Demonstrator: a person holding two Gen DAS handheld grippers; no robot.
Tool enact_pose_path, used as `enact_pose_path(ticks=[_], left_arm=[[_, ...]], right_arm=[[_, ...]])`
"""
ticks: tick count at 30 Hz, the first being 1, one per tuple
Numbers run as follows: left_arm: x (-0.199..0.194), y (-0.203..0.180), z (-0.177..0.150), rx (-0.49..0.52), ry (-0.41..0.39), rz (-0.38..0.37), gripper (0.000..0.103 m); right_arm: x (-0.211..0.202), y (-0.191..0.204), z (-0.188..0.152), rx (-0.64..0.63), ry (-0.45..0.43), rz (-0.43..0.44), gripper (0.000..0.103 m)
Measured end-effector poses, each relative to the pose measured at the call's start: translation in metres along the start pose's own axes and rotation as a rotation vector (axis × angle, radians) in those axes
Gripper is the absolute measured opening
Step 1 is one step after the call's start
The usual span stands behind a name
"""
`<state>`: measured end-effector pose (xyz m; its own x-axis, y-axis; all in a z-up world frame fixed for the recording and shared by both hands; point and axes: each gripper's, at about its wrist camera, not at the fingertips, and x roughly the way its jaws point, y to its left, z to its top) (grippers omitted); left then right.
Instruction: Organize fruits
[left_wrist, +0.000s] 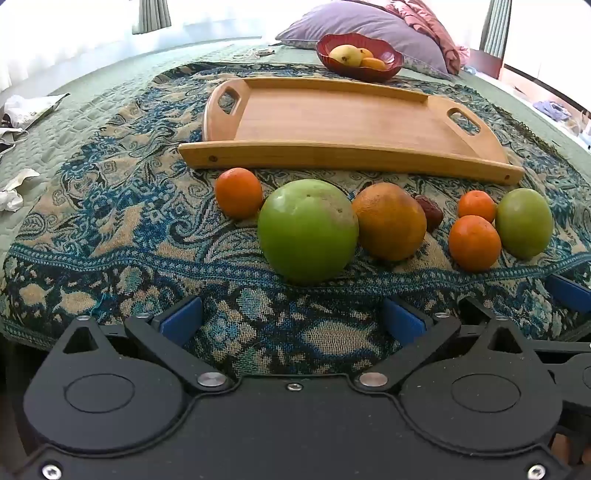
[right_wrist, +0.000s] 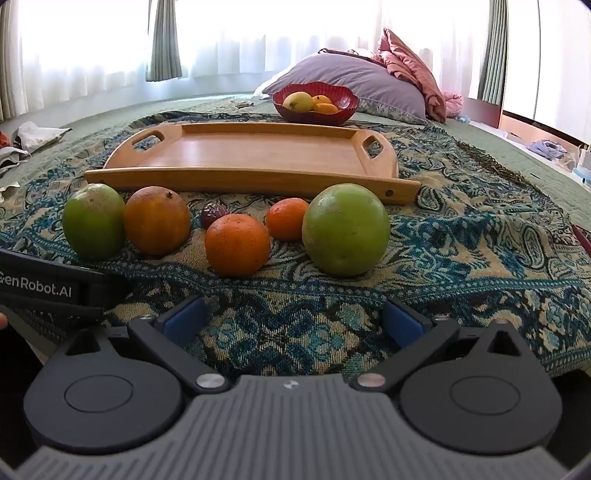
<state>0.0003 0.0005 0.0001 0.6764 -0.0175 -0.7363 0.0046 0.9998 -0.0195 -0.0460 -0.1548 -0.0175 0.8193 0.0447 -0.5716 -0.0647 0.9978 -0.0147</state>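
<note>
Though fruitless, tray (left_wrist: 332, 122) near bowl (left_wrist: 360, 57)

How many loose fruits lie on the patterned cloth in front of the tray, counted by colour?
Green: 2, one left, one far right
Orange: 4, one large and three small
Dark red-brown: 1
Total: 7

Left gripper (left_wrist: 291, 321) – black housing, blue pads (left_wrist: 181, 319), silver screws; right gripper (right_wrist: 293, 321) – ribbed grey body, "GenRobot.AI" marking.
</note>
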Motion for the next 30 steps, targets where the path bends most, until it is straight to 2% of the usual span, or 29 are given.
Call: enact_pose_path(ticks=[30], left_arm=[[-0.0010, -0.0012, 0.0009, 0.011, -0.015, 0.008, 0.103]], right_arm=[[0.0015, -0.0026, 0.0022, -0.017, 0.017, 0.018, 0.103]])
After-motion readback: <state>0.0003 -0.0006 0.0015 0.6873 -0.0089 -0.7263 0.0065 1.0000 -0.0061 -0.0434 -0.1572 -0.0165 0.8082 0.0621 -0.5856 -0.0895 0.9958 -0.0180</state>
